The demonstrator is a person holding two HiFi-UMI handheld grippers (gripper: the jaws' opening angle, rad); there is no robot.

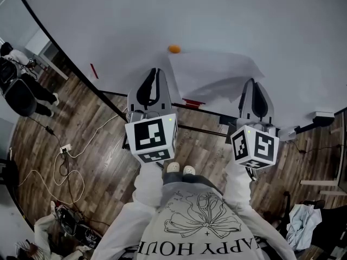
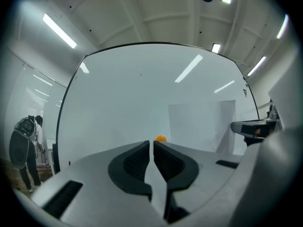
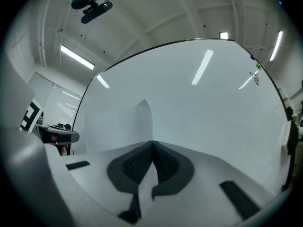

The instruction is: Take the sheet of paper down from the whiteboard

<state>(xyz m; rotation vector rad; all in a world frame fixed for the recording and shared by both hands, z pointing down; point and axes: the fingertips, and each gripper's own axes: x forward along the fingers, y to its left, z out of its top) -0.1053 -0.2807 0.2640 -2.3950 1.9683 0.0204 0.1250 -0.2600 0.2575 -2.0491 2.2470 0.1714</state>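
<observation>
A white sheet of paper (image 1: 211,72) hangs on the whiteboard (image 1: 244,20), and an orange magnet (image 1: 173,49) pins its top left corner. Its right side bows off the board. My right gripper (image 1: 254,83) is shut on the sheet's lower right part; in the right gripper view the paper (image 3: 118,126) rises from the closed jaws (image 3: 152,142). My left gripper (image 1: 156,72) points at the board just left of the sheet. Its jaws (image 2: 152,143) are almost closed, with a thin slit and nothing between them. The magnet (image 2: 161,138) sits just beyond the tips and the paper (image 2: 201,124) lies to their right.
A red marker (image 1: 192,102) lies on the board's tray below the sheet. A white eraser-like block (image 1: 324,115) sits at the tray's right end. A person (image 1: 21,85) stands at the far left by the board's edge. Cables (image 1: 65,150) trail over the wooden floor.
</observation>
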